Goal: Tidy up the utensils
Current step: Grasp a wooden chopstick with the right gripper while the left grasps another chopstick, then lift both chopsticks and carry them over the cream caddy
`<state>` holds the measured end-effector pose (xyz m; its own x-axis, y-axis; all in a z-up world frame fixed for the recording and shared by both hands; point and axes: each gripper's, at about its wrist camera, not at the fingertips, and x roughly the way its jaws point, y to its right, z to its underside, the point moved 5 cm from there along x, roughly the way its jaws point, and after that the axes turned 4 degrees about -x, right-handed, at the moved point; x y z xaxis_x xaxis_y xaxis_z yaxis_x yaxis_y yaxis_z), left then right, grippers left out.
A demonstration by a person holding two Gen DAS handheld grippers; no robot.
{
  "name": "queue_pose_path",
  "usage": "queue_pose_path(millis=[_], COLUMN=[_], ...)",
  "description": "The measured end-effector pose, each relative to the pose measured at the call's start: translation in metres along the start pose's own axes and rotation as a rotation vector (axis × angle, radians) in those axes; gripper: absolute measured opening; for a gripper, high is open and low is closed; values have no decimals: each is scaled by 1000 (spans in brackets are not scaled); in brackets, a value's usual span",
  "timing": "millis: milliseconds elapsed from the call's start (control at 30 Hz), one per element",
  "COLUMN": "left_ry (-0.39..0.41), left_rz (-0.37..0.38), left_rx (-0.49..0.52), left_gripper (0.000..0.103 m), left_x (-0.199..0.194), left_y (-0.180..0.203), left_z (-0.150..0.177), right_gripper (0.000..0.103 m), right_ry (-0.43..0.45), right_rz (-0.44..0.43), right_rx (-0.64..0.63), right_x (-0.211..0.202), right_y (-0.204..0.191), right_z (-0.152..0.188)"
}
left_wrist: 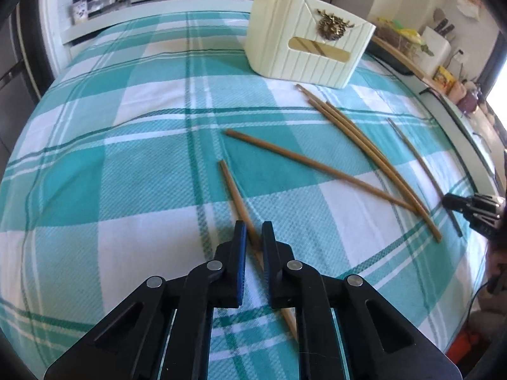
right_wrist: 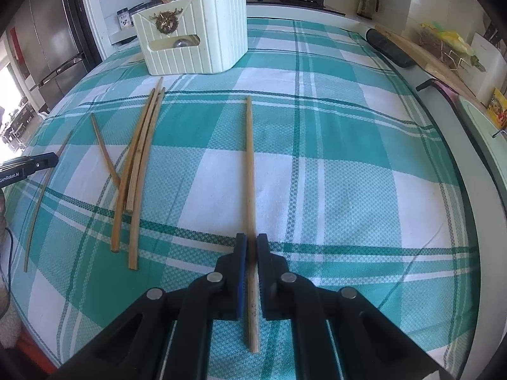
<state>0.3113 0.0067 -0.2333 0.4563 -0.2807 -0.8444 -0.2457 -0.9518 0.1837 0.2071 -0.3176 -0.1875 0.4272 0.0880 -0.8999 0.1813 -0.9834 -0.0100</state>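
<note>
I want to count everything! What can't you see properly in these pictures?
- Inside the basket: both views, its walls hide it; only a shiny round thing shows through the handle slot.
- Left gripper: its chopstick's lower end, hidden behind the fingers.
- Shelf jars: left view, too small.

Left gripper (right_wrist: 47,160) cut off by left picture edge in right wrist view, jaws out of sight. Things inside basket (right_wrist: 196,31) hidden behind its wall; only blurry round shape shows through slot. Jars beyond tabletop's far edge (left_wrist: 95,0) too small to tell.
</note>
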Motion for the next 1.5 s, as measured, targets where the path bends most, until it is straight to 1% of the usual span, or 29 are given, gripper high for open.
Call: queue_pose_path(millis=[100, 167, 200, 267, 300, 333, 367, 433, 467, 567, 600, 667, 733, 767, 833, 867, 900, 933, 967, 1000, 1067, 1100, 1233, 1333, 1500], left_ry=[-10, -21, -26, -38, -40, -38, -37, -59, -55, -75, -81, -92, -104, -108, -107, -103, -100, -96, -90, -77, -24, 0, 117, 194, 291], left_rz=[-25, -38, -37, -54, -88, -127, -149, -160, -167, -165, -162, -164, -152, -143, -138, -151, -143, -112, -96, -98, -74, -65, -32, 1, 27], left_rx=[19, 4, -1, -6, -8, -9, -7, -11, -11, -20, -27, -39, -54, -63, -70, -70, -73, -91, -110, -119, -130, -133, -125, -110, -69], left_gripper=[9, 13, 18, 39, 59, 65, 65, 65, 65, 64, 61, 52, 39, 34, 9, 7, 4, 3, 3, 3, 3, 3, 3, 3, 3], left_x=[-1, -5, -6, -10, -11, -12, -12, -6, -5, -1, 0, 3, 7, 10, 16, 19, 21, 23, 23, 21, 4, -6, -57, -95, -143], left_y=[3, 2, 2, 3, 2, 1, 0, -3, -5, -9, -11, -15, -16, -17, -17, -17, -18, -18, -19, -20, -17, -15, -5, 5, 21], left_z=[0, 4, 6, 10, 11, 12, 13, 13, 11, 2, -1, -8, -17, -22, -32, -37, -41, -45, -48, -51, -56, -58, -68, -70, -73], right_gripper=[7, 7, 7, 17, 28, 37, 38, 37, 37, 35, 33, 33, 31, 30, 24, 20, 10, 6, 6, 6, 6, 6, 6, 6, 6], right_ry=[-2, -6, -12, -27, -35, -45, -58, -88, -99, -123, -129, -135, -134, -126, -117, -105, -102, -102, -95, -90, -53, -21, 130, 246, 386], right_rz=[-8, -25, -37, -71, -87, -95, -97, -112, -114, -105, -98, -101, -108, -110, -121, -130, -136, -139, -152, -167, -194, -209, -249, -266, -261], right_rx=[5, 13, 14, 8, 4, -7, -27, -75, -91, -139, -147, -151, -132, -121, -90, -74, -66, -61, -52, -37, 11, 27, 38, 25, -8], right_x=[0, 1, 1, 2, 3, 4, 6, 12, 15, 27, 32, 41, 50, 54, 64, 68, 73, 77, 79, 80, 75, 66, 9, -47, -118], right_y=[1, 3, 4, 4, 4, 3, 1, -4, -5, -6, -6, -6, -4, -3, -3, -3, -3, -4, -4, -3, 1, 3, 4, 0, -6], right_z=[0, -1, -1, -4, -5, -8, -12, -20, -25, -45, -53, -67, -82, -90, -105, -113, -121, -127, -132, -136, -142, -144, -149, -146, -135])
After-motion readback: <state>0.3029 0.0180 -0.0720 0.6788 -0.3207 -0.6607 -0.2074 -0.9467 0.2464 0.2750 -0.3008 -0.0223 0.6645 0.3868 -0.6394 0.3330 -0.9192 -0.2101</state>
